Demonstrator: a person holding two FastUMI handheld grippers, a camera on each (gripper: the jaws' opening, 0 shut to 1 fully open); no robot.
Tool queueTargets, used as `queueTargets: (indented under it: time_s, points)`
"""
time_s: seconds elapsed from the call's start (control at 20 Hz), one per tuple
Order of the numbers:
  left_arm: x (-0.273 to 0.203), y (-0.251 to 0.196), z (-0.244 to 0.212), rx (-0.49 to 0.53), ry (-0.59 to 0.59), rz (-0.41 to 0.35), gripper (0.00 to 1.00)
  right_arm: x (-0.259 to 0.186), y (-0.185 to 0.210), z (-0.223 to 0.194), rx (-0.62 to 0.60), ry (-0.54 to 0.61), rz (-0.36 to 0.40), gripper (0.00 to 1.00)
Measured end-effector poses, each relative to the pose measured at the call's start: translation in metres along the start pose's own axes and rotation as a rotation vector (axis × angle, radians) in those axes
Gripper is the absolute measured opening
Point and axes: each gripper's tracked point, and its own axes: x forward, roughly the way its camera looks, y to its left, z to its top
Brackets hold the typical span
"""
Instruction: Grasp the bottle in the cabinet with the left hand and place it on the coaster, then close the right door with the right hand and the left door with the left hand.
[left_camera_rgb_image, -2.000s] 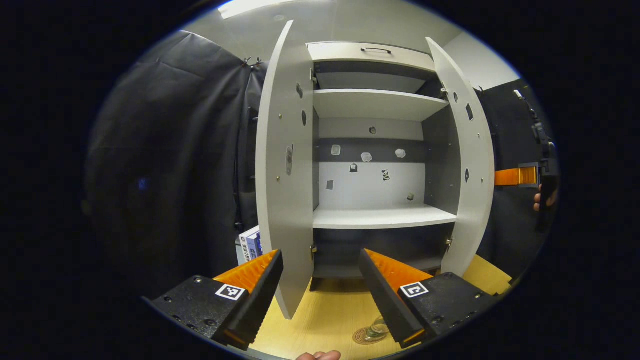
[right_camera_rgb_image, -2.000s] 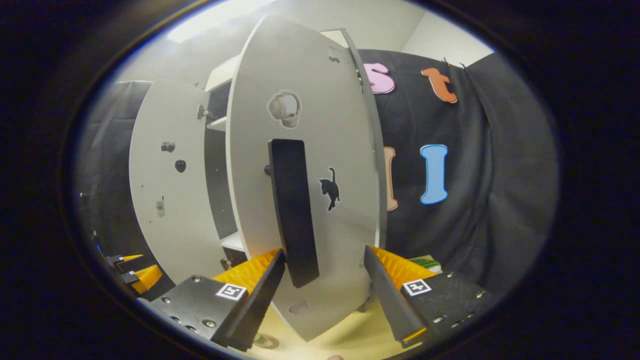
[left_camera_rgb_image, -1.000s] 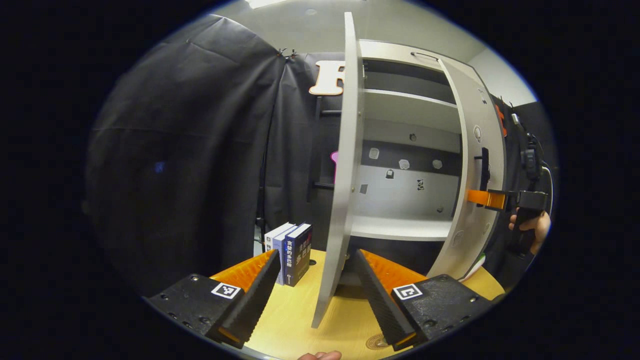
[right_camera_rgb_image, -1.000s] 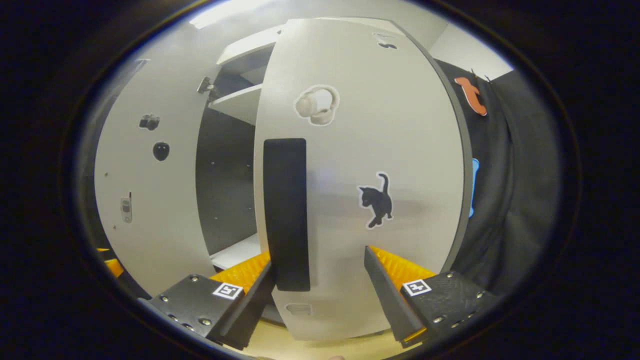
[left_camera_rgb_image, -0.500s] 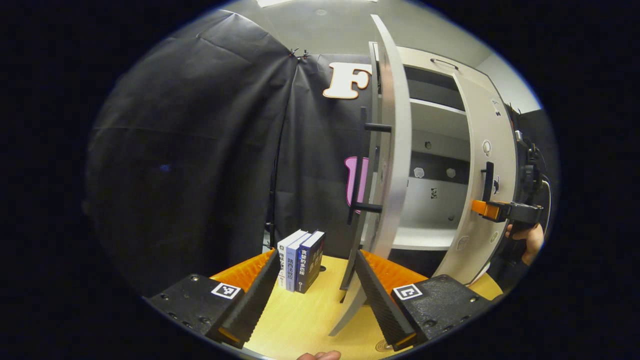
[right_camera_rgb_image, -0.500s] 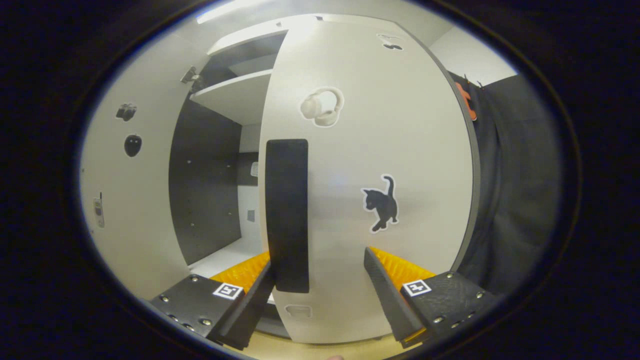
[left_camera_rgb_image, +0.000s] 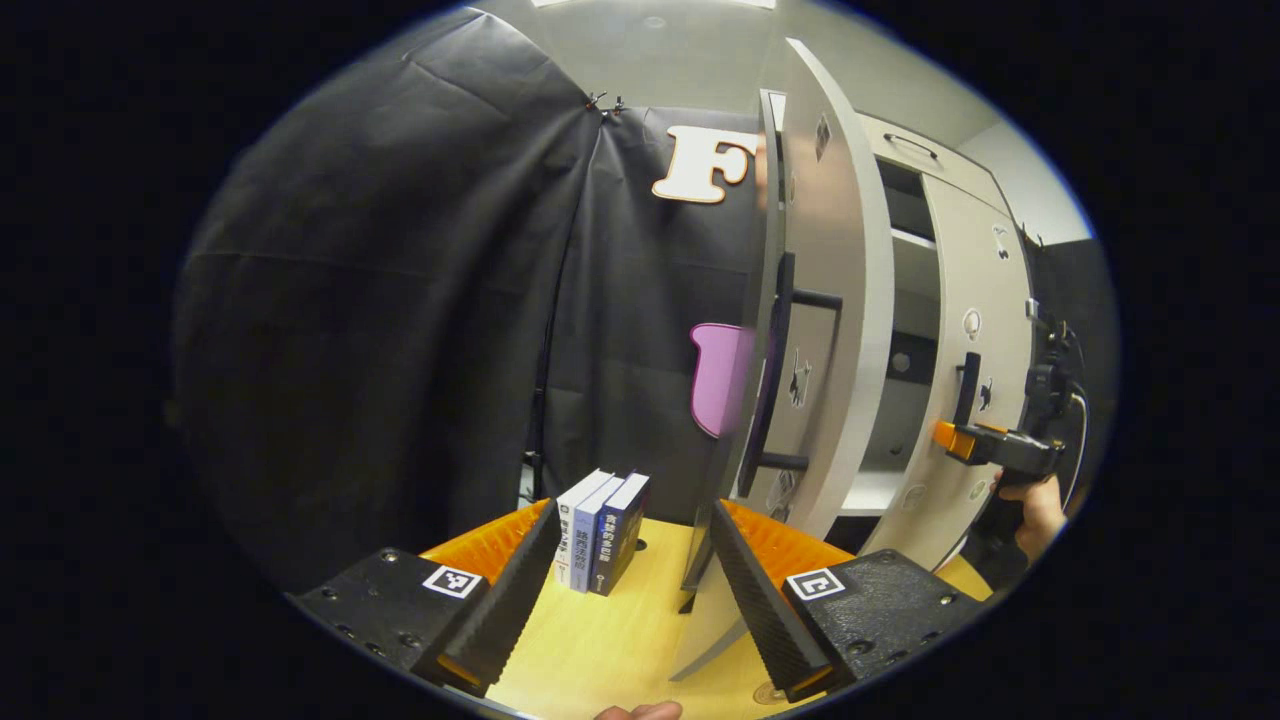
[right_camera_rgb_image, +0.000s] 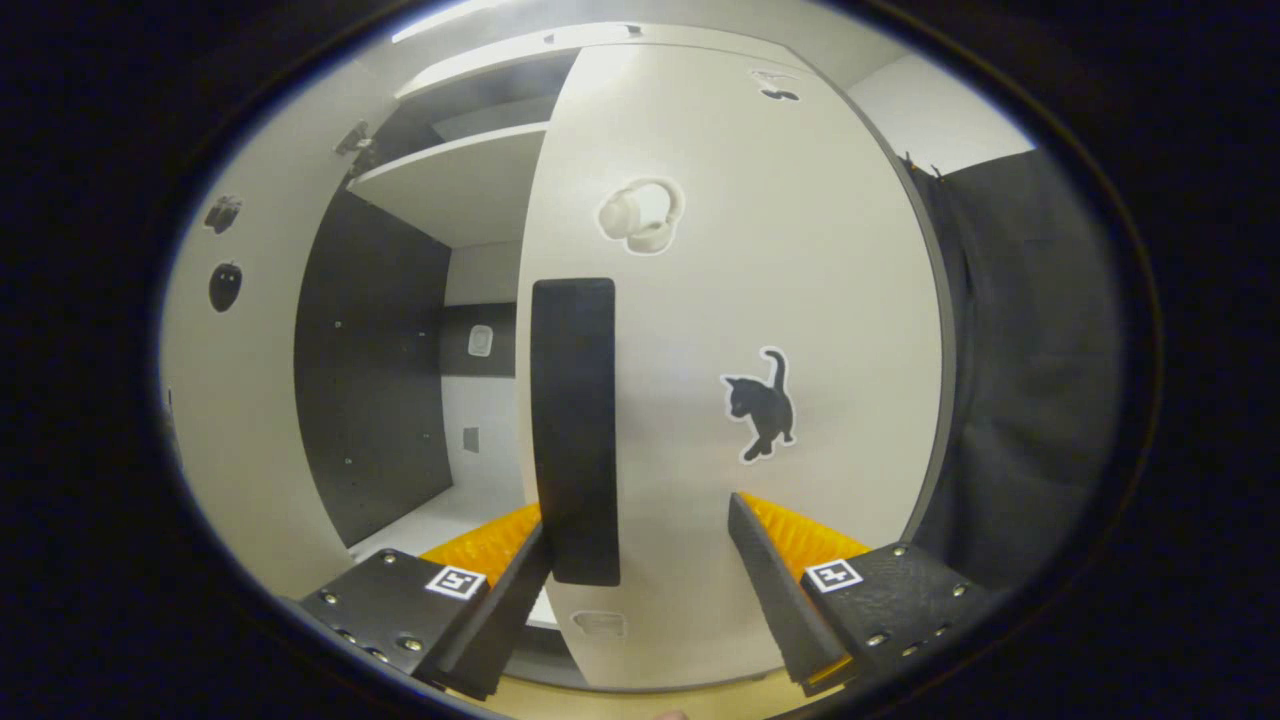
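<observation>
Inside, bare cabinet (right_camera_rgb_image: 400, 420) shelves (right_camera_rgb_image: 455, 185)

two doors (left_camera_rgb_image: 830, 300), three books (left_camera_rgb_image: 600, 530)

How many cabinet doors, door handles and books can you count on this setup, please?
Cabinet doors: 2, the left door and the right door.
Door handles: 2, the left handle and the right handle.
Books: 3.
Total: 7.

The left gripper (left_camera_rgb_image: 625, 590) stood with its jaws apart. The right gripper (right_camera_rgb_image: 640, 590) was likewise spread, a hand (left_camera_rgb_image: 1035, 510) holding it.
</observation>
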Motion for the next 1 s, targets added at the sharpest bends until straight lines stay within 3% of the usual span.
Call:
queueTargets:
  time_s: [0.1,0.15,0.2,0.35,0.4,0.45,0.55,0.6,0.65,0.75,0.9,1.0]
  points:
    - [0.006,-0.003,0.007,-0.012,0.007,-0.034,0.95,-0.005,0.005,-0.006,-0.006,0.022,0.01,0.97]
    - [0.009,-0.005,0.012,-0.01,0.006,-0.053,0.9,-0.008,0.006,-0.008,-0.012,0.025,0.013,1.0]
    - [0.011,-0.007,0.015,-0.004,0.005,-0.071,0.95,-0.011,0.008,-0.011,-0.017,0.032,0.017,0.97]
    - [0.014,-0.009,0.023,0.03,-0.003,-0.102,0.95,-0.026,0.012,-0.018,-0.024,0.053,0.033,0.97]
    - [0.012,-0.009,0.025,0.035,-0.011,-0.107,0.9,-0.03,0.012,-0.018,-0.024,0.054,0.036,1.0]
    - [0.012,-0.012,0.028,0.033,-0.016,-0.121,0.95,-0.035,0.011,-0.017,-0.023,0.054,0.039,1.0]
    - [0.007,-0.018,0.029,0.036,-0.014,-0.142,0.95,-0.043,0.008,-0.016,-0.033,0.052,0.04,0.97]
    - [0.005,-0.021,0.032,0.042,-0.019,-0.151,0.9,-0.048,0.005,-0.016,-0.04,0.056,0.039,1.0]
    - [0.003,-0.024,0.034,0.049,-0.024,-0.161,0.95,-0.051,0.003,-0.017,-0.043,0.059,0.038,0.97]
    - [0.004,-0.035,0.034,0.067,-0.023,-0.194,0.95,-0.057,-0.002,-0.018,-0.041,0.066,0.036,1.0]
    - [0.003,-0.041,0.035,0.092,-0.027,-0.205,0.89,-0.072,-0.01,-0.018,-0.039,0.071,0.04,1.0]
    - [0.004,-0.046,0.034,0.087,-0.025,-0.218,0.94,-0.081,-0.017,-0.016,-0.042,0.072,0.04,1.0]
